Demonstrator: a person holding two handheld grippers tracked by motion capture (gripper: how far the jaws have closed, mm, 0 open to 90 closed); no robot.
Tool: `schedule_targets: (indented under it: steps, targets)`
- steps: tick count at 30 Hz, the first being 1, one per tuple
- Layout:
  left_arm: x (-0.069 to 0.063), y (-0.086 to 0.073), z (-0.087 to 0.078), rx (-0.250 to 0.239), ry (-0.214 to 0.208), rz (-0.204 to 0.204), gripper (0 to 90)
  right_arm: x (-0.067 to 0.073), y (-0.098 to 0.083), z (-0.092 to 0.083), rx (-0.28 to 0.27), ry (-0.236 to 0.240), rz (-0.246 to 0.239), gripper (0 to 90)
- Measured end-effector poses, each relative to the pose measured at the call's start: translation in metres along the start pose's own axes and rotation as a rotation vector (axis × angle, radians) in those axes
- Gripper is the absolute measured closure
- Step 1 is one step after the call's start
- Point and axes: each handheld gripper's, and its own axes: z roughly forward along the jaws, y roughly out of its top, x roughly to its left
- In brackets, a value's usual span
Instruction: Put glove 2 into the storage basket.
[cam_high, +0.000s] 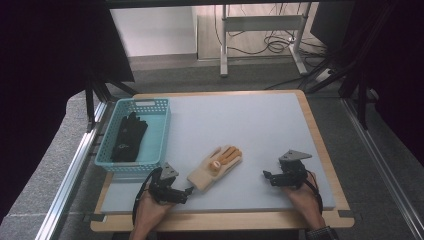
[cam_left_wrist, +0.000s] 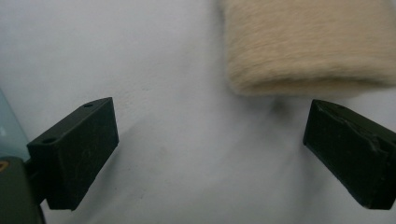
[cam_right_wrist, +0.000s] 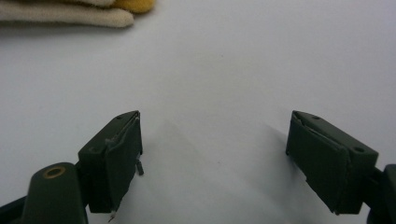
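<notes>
1. Cream glove (cam_high: 215, 167) with orange fingertips lies flat on the grey tabletop (cam_high: 260, 130), near the front edge and left of centre, just right of the blue basket (cam_high: 150, 107).
2. Its long axis runs diagonally, cuff toward the near left and fingers toward the far right.
3. Left gripper (cam_high: 186, 196) sits just beside the cuff, jaws spread wide with nothing between them; in the left gripper view the fuzzy cuff (cam_left_wrist: 308, 46) lies just ahead and to the right of the opening.
4. Right gripper (cam_high: 267, 176), also wide open and empty, rests well to the right of the glove's fingers, so the left hand is plainly nearer.
5. A black glove (cam_high: 127, 137) lies in the basket; a small light mark on it is too small to read.
</notes>
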Motion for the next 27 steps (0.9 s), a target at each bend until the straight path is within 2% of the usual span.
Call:
schedule_targets:
  steps: [5, 8, 9, 10, 11, 12, 15, 16, 17, 18, 19, 21, 22, 23, 24, 25, 27]
  targets:
    - [-0.004, 0.008, -0.010, 0.007, -0.035, 0.015, 4.1, 0.000, 0.000, 0.000, 0.000, 0.000, 0.001, 17.9]
    - [-0.008, 0.020, -0.017, 0.019, -0.089, 0.034, 4.0, 0.000, 0.000, 0.000, 0.000, 0.000, 0.001, 17.9]
    - [-0.008, 0.020, -0.017, 0.019, -0.089, 0.034, 4.0, 0.000, 0.000, 0.000, 0.000, 0.000, 0.001, 17.9]
    - [-0.010, 0.028, -0.019, 0.015, -0.117, 0.050, 4.0, 0.000, 0.000, 0.000, 0.000, 0.000, 0.001, 17.9]
    - [-0.010, 0.028, -0.019, 0.015, -0.117, 0.050, 4.0, 0.000, 0.000, 0.000, -0.001, 0.000, 0.001, 17.9]
    - [-0.012, 0.038, -0.020, 0.011, -0.143, 0.057, 3.8, 0.000, 0.000, 0.000, 0.000, 0.000, 0.001, 17.9]
    - [-0.015, 0.050, -0.019, 0.012, -0.158, 0.068, 3.4, 0.000, 0.000, 0.000, -0.001, -0.001, 0.000, 17.9]
    - [-0.018, 0.060, -0.015, 0.024, -0.161, 0.079, 2.1, 0.000, 0.000, 0.000, -0.001, 0.000, 0.000, 17.9]
    - [-0.018, 0.060, -0.015, 0.024, -0.161, 0.079, 1.9, 0.000, 0.000, 0.000, -0.001, 0.000, 0.000, 17.9]
    - [-0.021, 0.070, -0.008, 0.042, -0.160, 0.095, 1.8, 0.000, 0.000, 0.000, -0.001, 0.000, 0.000, 17.9]
    - [-0.021, 0.070, -0.008, 0.042, -0.160, 0.095, 1.8, 0.000, 0.000, 0.000, -0.001, 0.000, 0.000, 17.9]
    - [-0.024, 0.078, 0.002, 0.060, -0.155, 0.101, 1.7, 0.000, 0.000, 0.000, -0.001, 0.000, -0.001, 17.9]
    - [-0.027, 0.085, 0.014, 0.084, -0.148, 0.117, 1.5, 0.000, 0.000, 0.000, -0.001, 0.000, 0.000, 17.9]
    - [-0.027, 0.085, 0.014, 0.084, -0.148, 0.117, 1.4, 0.000, 0.000, 0.000, -0.001, 0.000, -0.001, 17.9]
    - [-0.029, 0.090, 0.025, 0.105, -0.138, 0.121, 1.1, 0.000, 0.000, 0.000, -0.001, 0.000, 0.000, 17.9]
    - [-0.029, 0.090, 0.025, 0.105, -0.138, 0.121, 0.8, 0.000, 0.000, 0.000, -0.001, 0.000, 0.000, 17.9]
    - [-0.030, 0.094, 0.036, 0.122, -0.128, 0.120, 0.3, 0.000, 0.000, 0.000, -0.001, 0.000, 0.000, 17.9]
